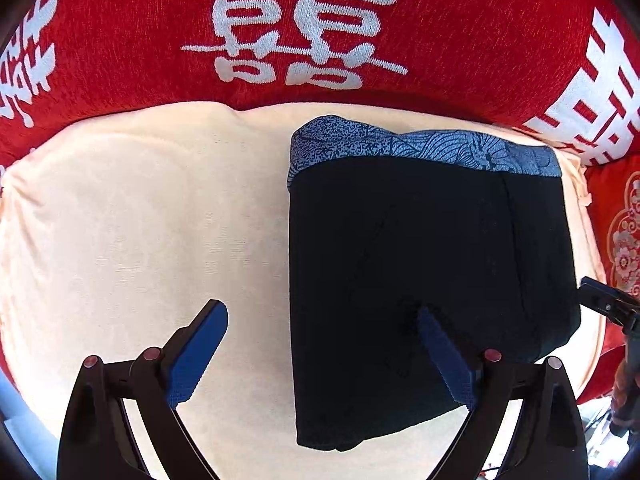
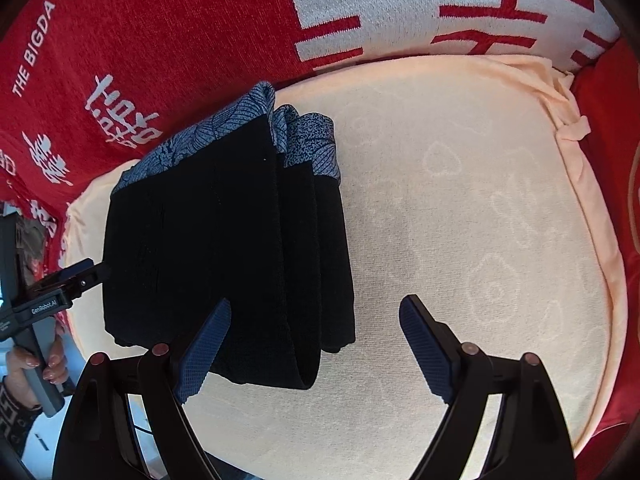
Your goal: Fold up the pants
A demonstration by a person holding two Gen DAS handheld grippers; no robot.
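Pants [image 1: 432, 280] black w/ blue patterned waistband, folded compact; left gripper [image 1: 324, 344] & right gripper [image 2: 316, 340] wide open, empty.

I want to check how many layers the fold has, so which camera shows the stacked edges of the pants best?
The right wrist view: the pants show their layered side there, separate folds fanning at the patterned waistband. The left wrist view shows only the flat top face.
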